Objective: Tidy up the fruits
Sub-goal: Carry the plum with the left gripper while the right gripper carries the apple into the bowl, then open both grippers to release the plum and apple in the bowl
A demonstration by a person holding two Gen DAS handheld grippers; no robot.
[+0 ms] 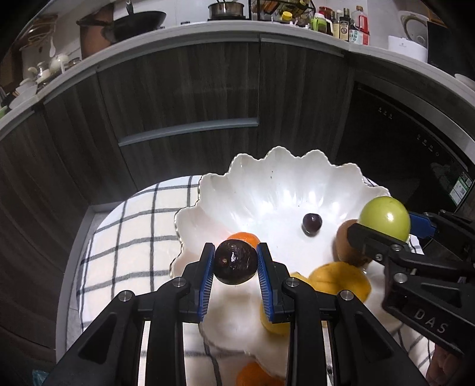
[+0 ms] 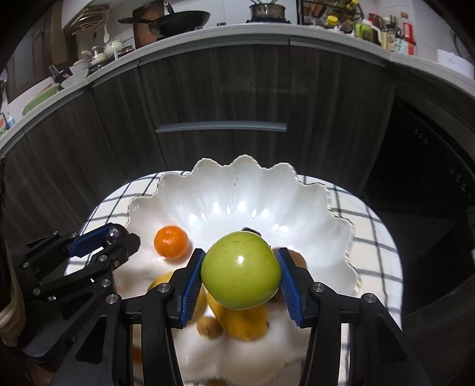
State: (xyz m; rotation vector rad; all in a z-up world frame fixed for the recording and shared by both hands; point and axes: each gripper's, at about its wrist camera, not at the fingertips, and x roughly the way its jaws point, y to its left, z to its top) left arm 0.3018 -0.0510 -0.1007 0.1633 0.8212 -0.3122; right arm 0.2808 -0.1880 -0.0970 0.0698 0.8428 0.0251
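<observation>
Left hand-held gripper [image 1: 236,262] clamping dark plum [image 1: 236,262], right hand-held gripper [image 2: 241,274] clamping green apple [image 2: 241,274]

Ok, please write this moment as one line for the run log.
left gripper: shut on dark fruit | right gripper: shut on green apple | both above white bowl | bowl holds orange, small dark fruit

Cloth: a white tablecloth [image 1: 124,246] with a dark check covered the round table.
Cabinets: dark wood-grain cabinet fronts [image 2: 225,89] stood behind, one bearing a grey handle bar [image 2: 221,127].
Counter: a pale worktop [image 1: 207,32] carried a black wok [image 1: 139,22], a steel pot [image 1: 226,9] and bottles [image 1: 344,25].
Appliance: a black built-in appliance [image 1: 400,130] stood at right.
</observation>
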